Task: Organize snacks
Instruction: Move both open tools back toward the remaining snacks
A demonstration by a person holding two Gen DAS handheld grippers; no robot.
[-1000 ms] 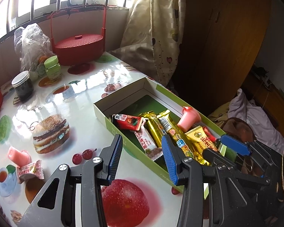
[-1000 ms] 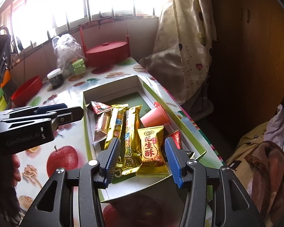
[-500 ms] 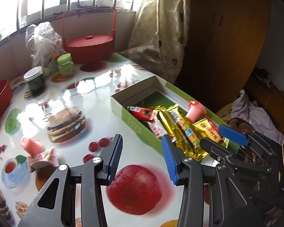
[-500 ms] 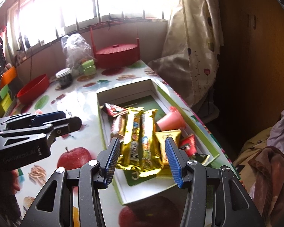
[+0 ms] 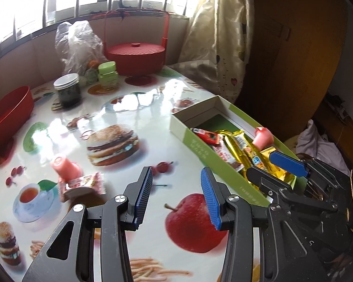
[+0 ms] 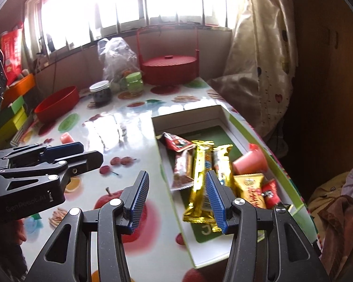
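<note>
Green box (image 6: 244,123) holds gold wrappers (image 6: 199,176) — tablecloth (image 5: 134,108) white, food-printed.

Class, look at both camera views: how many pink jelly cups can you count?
2. One pink jelly cup lies in the green box; the other jelly cup lies on the table beside a pink wrapped snack. Others may be hidden.

box (image 5: 195,141) right on table (image 5: 134,117) (snacks (image 6: 199,178) inside) | jelly cup (image 5: 64,168) left, touching wrapped snack (image 5: 87,183)
</note>
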